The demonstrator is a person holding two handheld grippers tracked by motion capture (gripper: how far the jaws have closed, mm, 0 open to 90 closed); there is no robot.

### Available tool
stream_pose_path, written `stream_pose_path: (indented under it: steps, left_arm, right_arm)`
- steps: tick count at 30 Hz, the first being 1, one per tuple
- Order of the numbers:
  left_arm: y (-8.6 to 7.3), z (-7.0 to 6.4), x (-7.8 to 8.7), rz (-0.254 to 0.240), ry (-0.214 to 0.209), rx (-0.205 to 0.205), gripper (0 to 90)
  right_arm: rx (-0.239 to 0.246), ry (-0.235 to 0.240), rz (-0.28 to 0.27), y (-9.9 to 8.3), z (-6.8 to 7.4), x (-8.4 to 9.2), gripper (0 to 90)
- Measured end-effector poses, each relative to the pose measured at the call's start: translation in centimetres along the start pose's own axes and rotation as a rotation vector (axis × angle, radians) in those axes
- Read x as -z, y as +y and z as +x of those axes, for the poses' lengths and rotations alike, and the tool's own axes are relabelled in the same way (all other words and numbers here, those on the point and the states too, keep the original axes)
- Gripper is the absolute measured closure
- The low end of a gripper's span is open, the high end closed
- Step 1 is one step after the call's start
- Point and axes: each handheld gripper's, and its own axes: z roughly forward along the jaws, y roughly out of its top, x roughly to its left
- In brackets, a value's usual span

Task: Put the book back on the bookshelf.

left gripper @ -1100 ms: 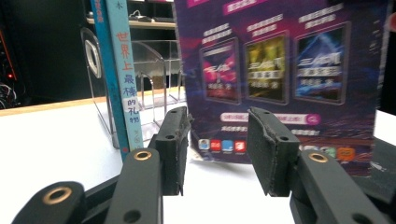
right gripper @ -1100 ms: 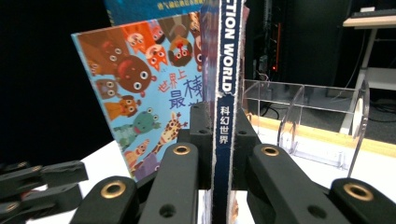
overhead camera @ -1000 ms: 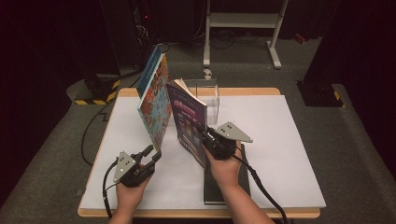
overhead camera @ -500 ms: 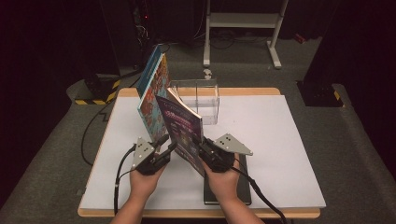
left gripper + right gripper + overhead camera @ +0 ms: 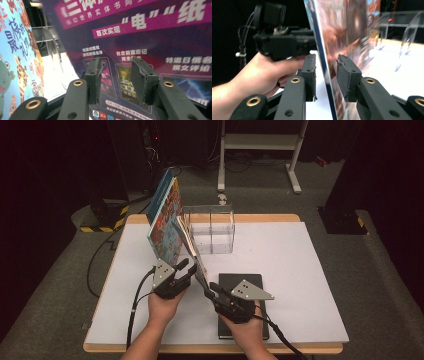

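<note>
Currently the purple-covered paperback book (image 5: 192,245) stands tilted just in front of the clear acrylic book holder (image 5: 210,227), leaning toward the blue illustrated picture book (image 5: 165,220); right gripper (image 5: 325,77) jaws have just been opening, straddling its edge with gaps showing; left gripper (image 5: 116,80) part-open, empty, facing its cover; risk: unsupported book topples onto the black notebook (image 5: 240,282).

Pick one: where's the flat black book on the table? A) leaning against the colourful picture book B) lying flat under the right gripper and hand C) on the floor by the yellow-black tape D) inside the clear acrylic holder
B: in the high view the black book lies flat on the white table, under the right gripper and hand, apart from the clear holder.
</note>
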Motion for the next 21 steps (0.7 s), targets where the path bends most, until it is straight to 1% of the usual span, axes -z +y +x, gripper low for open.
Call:
stream_pose_path:
  steps: [1, 3, 4, 5, 6, 7, 9, 11, 14, 16, 19, 21]
  left_arm:
    - [0.0, 0.0, -0.1, 0.001, -0.007, 0.004, 59.8]
    - [0.2, 0.1, -0.3, 0.015, -0.024, -0.012, 57.8]
    - [0.3, 0.0, -0.4, 0.020, -0.023, -0.023, 57.7]
    - [0.4, 0.0, -0.4, 0.020, -0.025, -0.024, 57.6]
    - [0.5, 0.1, -0.4, 0.016, -0.029, -0.021, 57.6]
    - [0.5, 0.1, -0.3, 0.013, -0.035, -0.009, 57.4]
    - [0.6, 0.2, 0.0, 0.008, -0.037, -0.010, 57.2]
    - [0.5, 0.3, 0.4, -0.003, -0.048, 0.002, 56.3]
    - [0.5, 0.4, 1.5, -0.021, -0.067, -0.005, 52.4]
    - [0.3, 0.5, 2.8, -0.031, -0.071, -0.011, 49.0]
    - [-0.4, 0.6, 4.6, -0.038, -0.094, 0.013, 39.8]
    - [-0.6, 0.3, 5.8, -0.057, -0.127, 0.036, 34.5]
  right_arm:
    - [-0.010, 0.009, 0.007, -0.2, -0.1, -0.2, 68.4]
    - [-0.012, 0.024, 0.019, -0.4, -0.1, -0.8, 67.1]
    - [-0.007, 0.024, 0.032, -0.5, 0.0, -1.1, 66.2]
    - [0.006, 0.018, 0.033, -0.7, 0.1, -1.4, 66.5]
    - [0.008, 0.020, 0.029, -0.8, 0.2, -1.6, 67.2]
    - [0.013, 0.022, 0.022, -0.8, 0.2, -1.7, 68.3]
    - [0.022, 0.019, 0.017, -0.8, 0.3, -1.8, 69.0]
    - [0.018, 0.018, 0.012, -0.8, 0.3, -1.8, 69.0]
    - [0.026, 0.013, 0.011, -0.9, 0.4, -1.8, 68.8]
    - [0.022, 0.007, 0.009, -1.0, 0.4, -1.7, 68.6]
    - [0.019, 0.005, 0.004, -1.1, 0.4, -1.6, 68.5]
    - [0.020, -0.001, 0.002, -1.2, 0.5, -1.5, 68.4]
